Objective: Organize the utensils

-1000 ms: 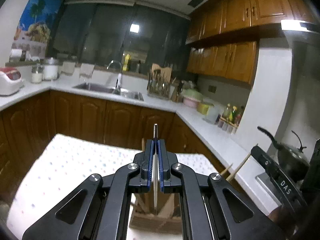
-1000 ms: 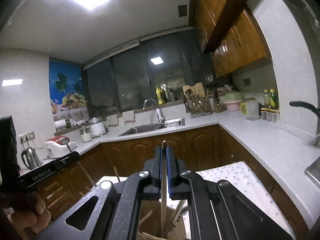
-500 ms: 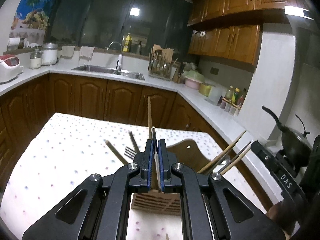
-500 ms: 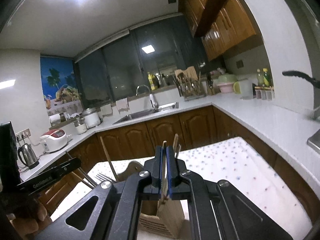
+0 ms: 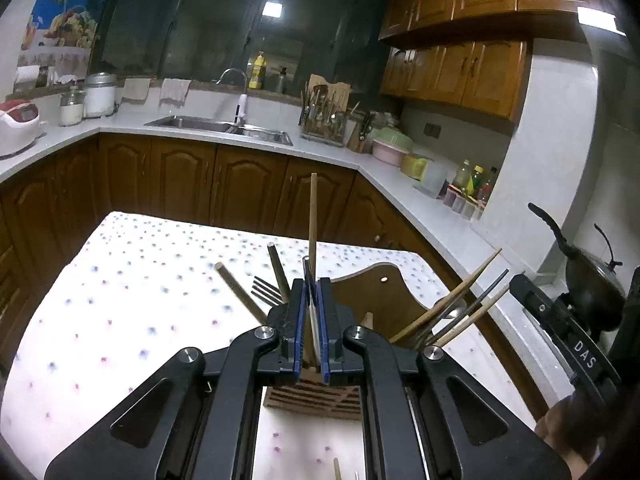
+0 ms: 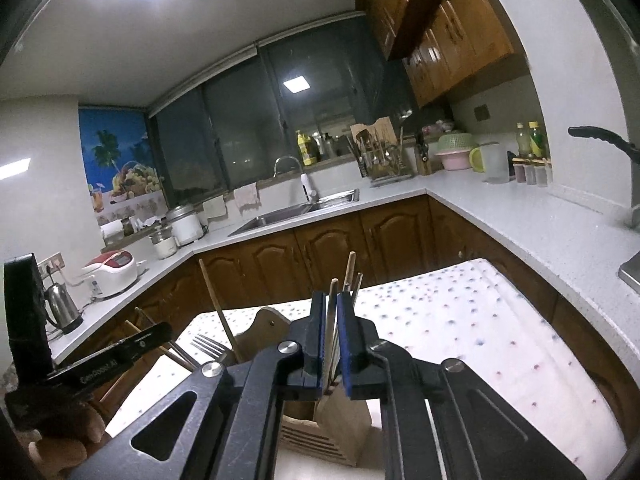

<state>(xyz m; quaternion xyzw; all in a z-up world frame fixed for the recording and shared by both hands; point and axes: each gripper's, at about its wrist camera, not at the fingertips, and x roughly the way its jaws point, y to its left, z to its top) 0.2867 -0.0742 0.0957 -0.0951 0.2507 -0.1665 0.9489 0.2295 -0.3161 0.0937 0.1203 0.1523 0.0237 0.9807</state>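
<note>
- Left gripper (image 5: pixel 311 320): jaws easing apart. A slim white-and-metal utensil handle (image 5: pixel 316 328) stands between the blue pads; whether the pads press it cannot be told. It stands above the holder, so a let-go would drop the piece into a slot.
- Right gripper (image 6: pixel 331 340): jaws likewise opening around a pale chopstick (image 6: pixel 330 320), which stands upright between the pads with its lower end inside the holder. Likely the release step.
- Wooden utensil holder (image 5: pixel 316 396): slatted box with a tall arched back, on the near part of the surface, directly under both grippers.
- Contents already lodged: a fork (image 5: pixel 266 290), tines up; a dark rod (image 5: pixel 278 272); a tall wooden chopstick (image 5: pixel 313 216); more chopsticks (image 5: pixel 452 296) and a spoon leaning out to the right.
- Surface (image 5: pixel 120 300): table with a white dotted cloth; a few loose sticks (image 5: pixel 337 468) lie at its near edge, seemingly not yet sorted.
- Far background: counter, sink, dish rack.
</note>
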